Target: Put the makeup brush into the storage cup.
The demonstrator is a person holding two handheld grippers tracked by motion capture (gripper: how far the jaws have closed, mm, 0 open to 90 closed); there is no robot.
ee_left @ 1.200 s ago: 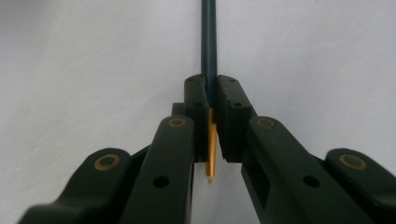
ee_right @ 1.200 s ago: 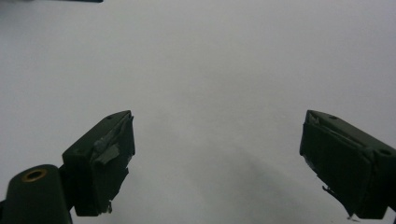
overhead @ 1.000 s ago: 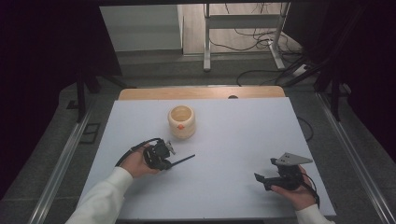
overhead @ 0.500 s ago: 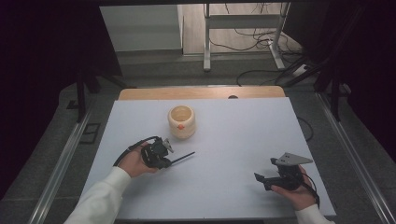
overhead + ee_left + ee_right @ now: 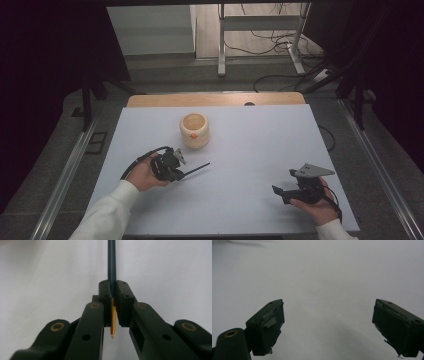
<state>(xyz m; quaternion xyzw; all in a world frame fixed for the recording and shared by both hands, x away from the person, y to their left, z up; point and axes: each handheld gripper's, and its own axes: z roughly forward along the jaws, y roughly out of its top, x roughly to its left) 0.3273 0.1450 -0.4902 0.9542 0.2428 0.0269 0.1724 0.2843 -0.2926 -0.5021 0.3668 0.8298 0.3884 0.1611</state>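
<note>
One pencil (image 5: 111,277) sat clenched in the left hand-held gripper (image 5: 172,167), at seven o'clock of the holder cup (image 5: 194,129). Right hand-held gripper (image 5: 285,192) stayed released. Likely next: tilt upright, drop in.

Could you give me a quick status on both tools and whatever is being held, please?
Left tool shut on dark pencil, gold tip toward the camera. Right tool open, empty, above the white table. Beige cup stands just beyond the left tool.
</note>
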